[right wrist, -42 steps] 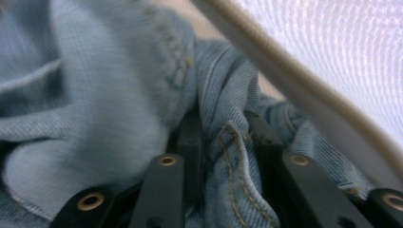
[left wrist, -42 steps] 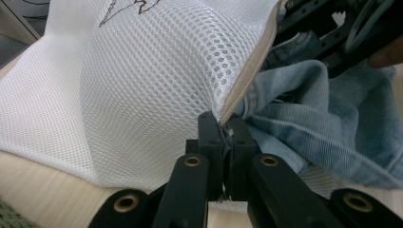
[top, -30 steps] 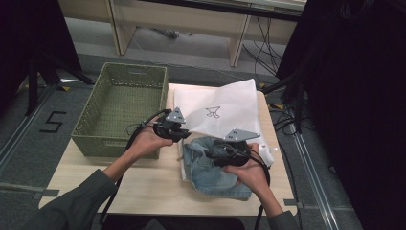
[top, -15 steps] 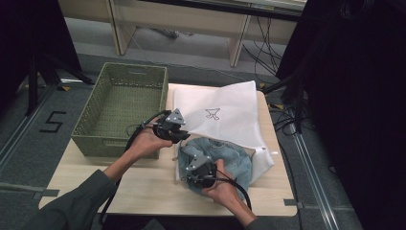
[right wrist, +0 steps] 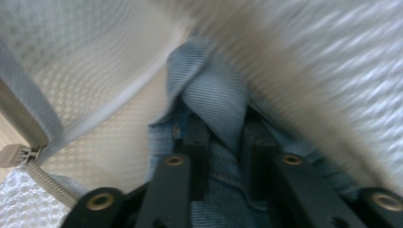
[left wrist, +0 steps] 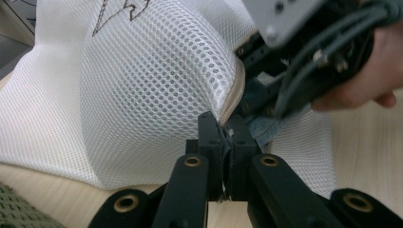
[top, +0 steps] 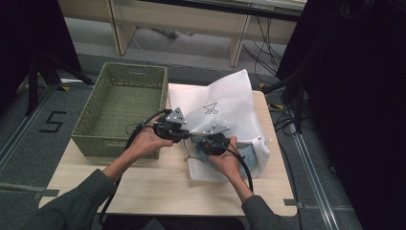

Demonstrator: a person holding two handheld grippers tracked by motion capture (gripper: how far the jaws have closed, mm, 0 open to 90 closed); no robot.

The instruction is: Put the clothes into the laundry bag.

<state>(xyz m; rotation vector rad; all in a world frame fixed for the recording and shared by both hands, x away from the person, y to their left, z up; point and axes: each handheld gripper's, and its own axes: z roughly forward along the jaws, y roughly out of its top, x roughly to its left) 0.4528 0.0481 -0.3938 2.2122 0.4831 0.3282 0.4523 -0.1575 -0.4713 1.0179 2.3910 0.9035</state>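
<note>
White mesh bag (left wrist: 142,85); blue garment (right wrist: 214,99), probably denim; matt wood table (top: 143,187).

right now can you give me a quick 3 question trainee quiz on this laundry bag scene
1. True or false: the left gripper is shut on the edge of the white mesh laundry bag.
2. What does the right gripper hold? A) blue denim garment B) a sock C) nothing
3. What stands at the table's left in the high view?

Key: 1 true; 2 A; 3 the empty green woven basket.

Denim garment (top: 249,154) mostly inside mesh bag (top: 225,103)
</note>
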